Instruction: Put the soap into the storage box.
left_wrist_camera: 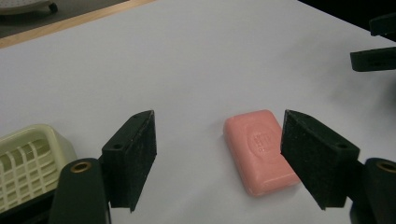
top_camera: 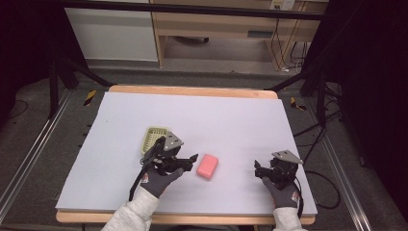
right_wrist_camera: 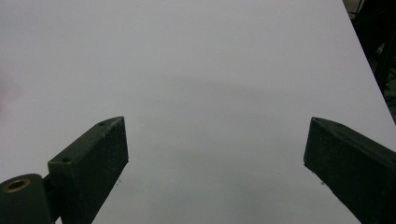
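Pink soap (top_camera: 208,166) lies flat on the white table (top_camera: 231,120), and everything sits around it. Just to its left, the left gripper (left_wrist_camera: 219,158) has its fingers (left_wrist_camera: 135,154) spread wide, with the soap lying between them, untouched. Beyond that gripper rests a pale yellow soap dish (top_camera: 154,138). Well right of the soap, the right gripper (top_camera: 262,171) has its fingers apart over bare table.

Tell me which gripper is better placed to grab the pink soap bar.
Left. The left gripper is open right beside the pink rectangular soap bar, jaws aimed at it. The right gripper sits farther off, facing bare table.
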Demonstrator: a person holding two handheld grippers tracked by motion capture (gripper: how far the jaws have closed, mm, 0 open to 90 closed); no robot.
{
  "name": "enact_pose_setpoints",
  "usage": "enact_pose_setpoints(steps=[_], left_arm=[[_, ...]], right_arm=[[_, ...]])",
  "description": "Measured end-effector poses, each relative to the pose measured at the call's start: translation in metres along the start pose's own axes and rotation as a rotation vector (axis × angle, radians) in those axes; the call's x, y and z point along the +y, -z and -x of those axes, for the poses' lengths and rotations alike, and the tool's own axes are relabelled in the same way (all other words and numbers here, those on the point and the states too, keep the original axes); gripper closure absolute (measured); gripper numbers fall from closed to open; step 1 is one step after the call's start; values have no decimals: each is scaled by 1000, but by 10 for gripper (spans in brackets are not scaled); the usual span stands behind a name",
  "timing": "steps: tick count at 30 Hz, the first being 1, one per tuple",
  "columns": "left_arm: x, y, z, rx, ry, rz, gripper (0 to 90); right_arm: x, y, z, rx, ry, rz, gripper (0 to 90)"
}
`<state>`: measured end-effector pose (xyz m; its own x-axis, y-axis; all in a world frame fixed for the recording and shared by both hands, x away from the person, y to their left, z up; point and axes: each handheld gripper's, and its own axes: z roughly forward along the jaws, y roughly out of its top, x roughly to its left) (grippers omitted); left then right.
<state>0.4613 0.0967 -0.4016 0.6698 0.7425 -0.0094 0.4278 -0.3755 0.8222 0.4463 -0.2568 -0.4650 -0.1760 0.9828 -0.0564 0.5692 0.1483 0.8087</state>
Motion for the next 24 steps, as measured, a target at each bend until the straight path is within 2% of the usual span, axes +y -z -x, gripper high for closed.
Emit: enact_pose_setpoints(steps=[8,17,24], left_arm=[[2,-9,9,-13,-10,-15,254],[3,-20,20,-28,-40,-45,239],[4,-27,24,-30,-44,-58,230]], right_arm=[[0,0,1,3,-7,-3,67],[0,1,1,3,-5,-1,68],[0,1,0,4,-2,-1,69]])
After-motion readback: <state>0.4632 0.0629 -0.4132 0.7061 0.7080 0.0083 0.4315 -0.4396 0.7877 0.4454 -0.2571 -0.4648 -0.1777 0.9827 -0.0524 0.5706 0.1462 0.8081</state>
